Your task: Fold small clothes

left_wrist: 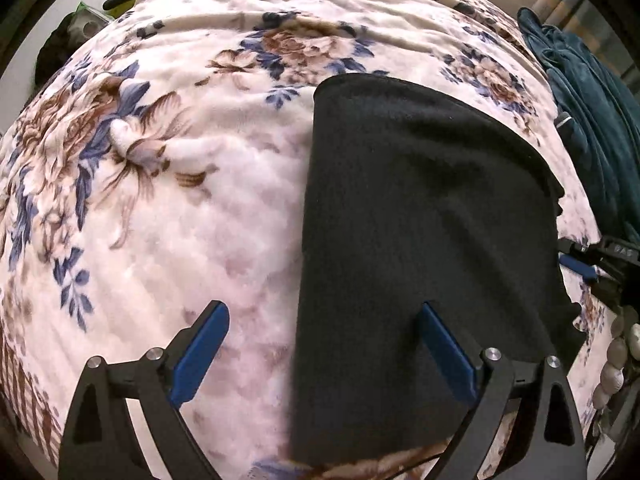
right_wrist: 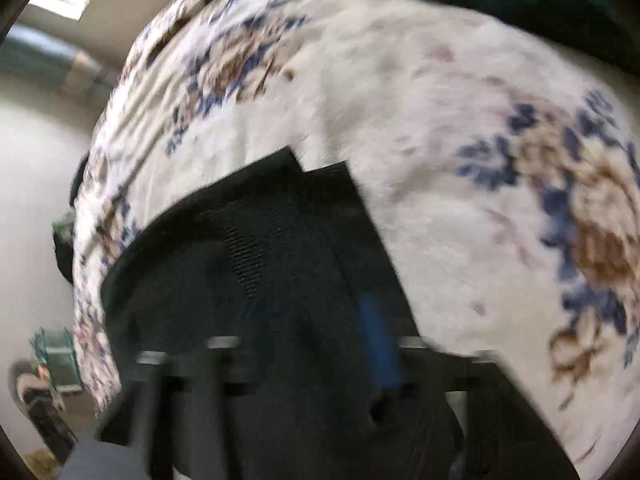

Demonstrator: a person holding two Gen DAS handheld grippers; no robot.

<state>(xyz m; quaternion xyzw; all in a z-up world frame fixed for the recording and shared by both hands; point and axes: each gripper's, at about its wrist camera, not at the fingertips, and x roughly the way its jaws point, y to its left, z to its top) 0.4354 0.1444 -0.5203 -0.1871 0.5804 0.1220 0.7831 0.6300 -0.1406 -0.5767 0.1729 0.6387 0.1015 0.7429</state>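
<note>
1. Black garment (left_wrist: 424, 240) lies flat on a floral blanket (left_wrist: 180, 200) covering the bed, its long left edge running up between the left gripper (left_wrist: 324, 344)'s two fingers, so the right blue finger sits over the cloth and the left one over bare blanket.

2. Left fingers stand wide apart and hold nothing.

3. Right gripper (right_wrist: 320, 344) appears heavily blurred in its own camera; one blue finger (right_wrist: 378, 344) shows against dark cloth, but whether the pair is spread or closed on the garment cannot be told.

4. Judging by the neat straight edges, the garment (right_wrist: 248, 272) looks already doubled at least once, and the work appears to stand between folds.

5. A next move would likely call for closing the left fingers on the near edge or corner and carrying it across, keeping the layers together on the soft plush.

6. Left camera alone shows the whole garment, a dark teal pile (left_wrist: 592, 128) far beyond the right finger, and the other tool at the frame's right edge.

7. Right camera alone shows two stepped corners at the garment's far end, suggesting stacked layers, plus room and floor beyond the bed's edge.
</note>
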